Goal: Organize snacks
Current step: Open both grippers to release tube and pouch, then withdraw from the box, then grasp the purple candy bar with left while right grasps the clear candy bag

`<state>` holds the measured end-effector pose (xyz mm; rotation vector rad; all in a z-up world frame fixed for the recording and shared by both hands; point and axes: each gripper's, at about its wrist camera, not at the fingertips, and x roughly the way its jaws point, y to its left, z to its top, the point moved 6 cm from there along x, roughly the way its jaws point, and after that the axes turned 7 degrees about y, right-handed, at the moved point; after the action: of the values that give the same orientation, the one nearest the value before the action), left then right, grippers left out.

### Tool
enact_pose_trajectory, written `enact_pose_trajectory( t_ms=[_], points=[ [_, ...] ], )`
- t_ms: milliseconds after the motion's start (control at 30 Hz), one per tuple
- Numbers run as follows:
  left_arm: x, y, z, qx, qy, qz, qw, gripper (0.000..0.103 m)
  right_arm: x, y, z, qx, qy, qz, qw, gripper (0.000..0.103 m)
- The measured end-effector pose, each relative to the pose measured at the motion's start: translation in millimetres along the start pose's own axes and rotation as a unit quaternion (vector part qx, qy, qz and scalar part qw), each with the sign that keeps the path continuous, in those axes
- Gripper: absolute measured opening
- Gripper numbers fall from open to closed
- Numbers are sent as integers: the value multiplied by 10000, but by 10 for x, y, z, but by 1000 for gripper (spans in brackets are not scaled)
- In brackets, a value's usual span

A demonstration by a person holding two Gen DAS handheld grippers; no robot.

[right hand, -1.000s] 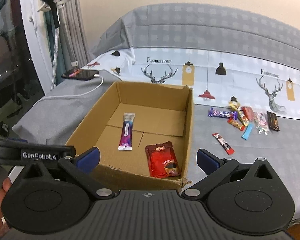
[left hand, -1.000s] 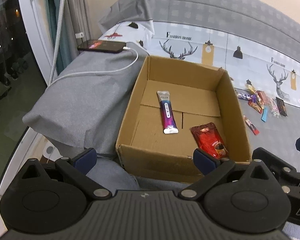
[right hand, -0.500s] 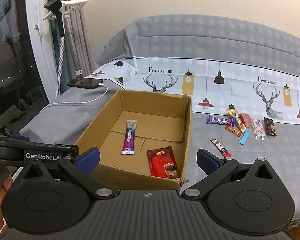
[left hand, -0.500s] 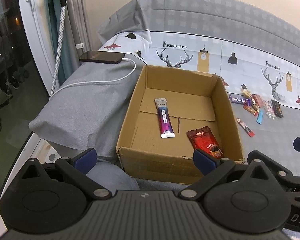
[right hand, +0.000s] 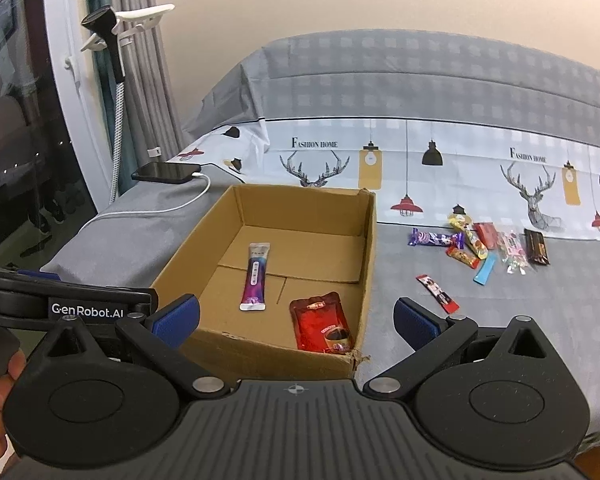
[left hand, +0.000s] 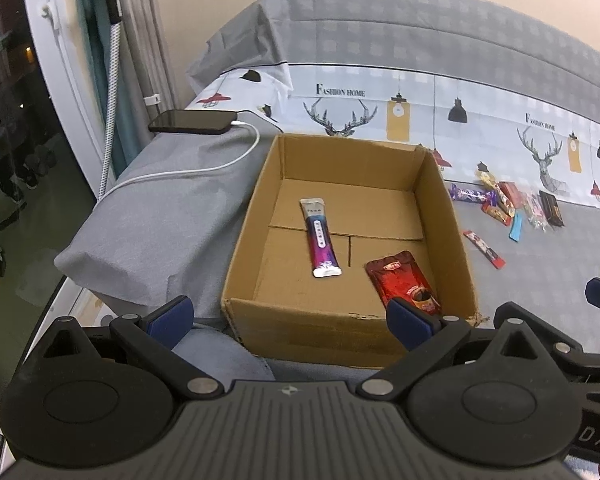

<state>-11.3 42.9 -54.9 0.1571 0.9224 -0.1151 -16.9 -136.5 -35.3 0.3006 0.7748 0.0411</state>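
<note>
An open cardboard box sits on the bed. Inside lie a purple stick sachet and a red pouch. Several loose snacks lie on the grey sheet right of the box, with a red stick packet nearest it. My left gripper is open and empty, held before the box's near wall. My right gripper is open and empty, near the box's front right corner.
A black phone on a white charging cable lies on the grey pillow left of the box. A window frame, curtain and clip holder stand at the left. The bed edge is below the grippers.
Both grippers have pulled back and up from the box, so more of the bed and wall shows. The box and snacks have not moved.
</note>
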Motion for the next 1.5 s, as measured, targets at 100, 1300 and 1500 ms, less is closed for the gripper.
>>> enact_pose_trajectory(
  t_ms=[100,1300,1500],
  points=[
    [24,-117,41,111,25,3,9999,103,9,-94,-19,120,14,-14,9999,103],
    [2335,-3388,1866,2489,896,-699,9618,103,1460,-3536,472,1559,159,-1078,9818,103],
    [3268,-3622,2050,2654,1336,-481,9536,103,2405,-3831,587,1680,634,-870,9799,103]
  ],
)
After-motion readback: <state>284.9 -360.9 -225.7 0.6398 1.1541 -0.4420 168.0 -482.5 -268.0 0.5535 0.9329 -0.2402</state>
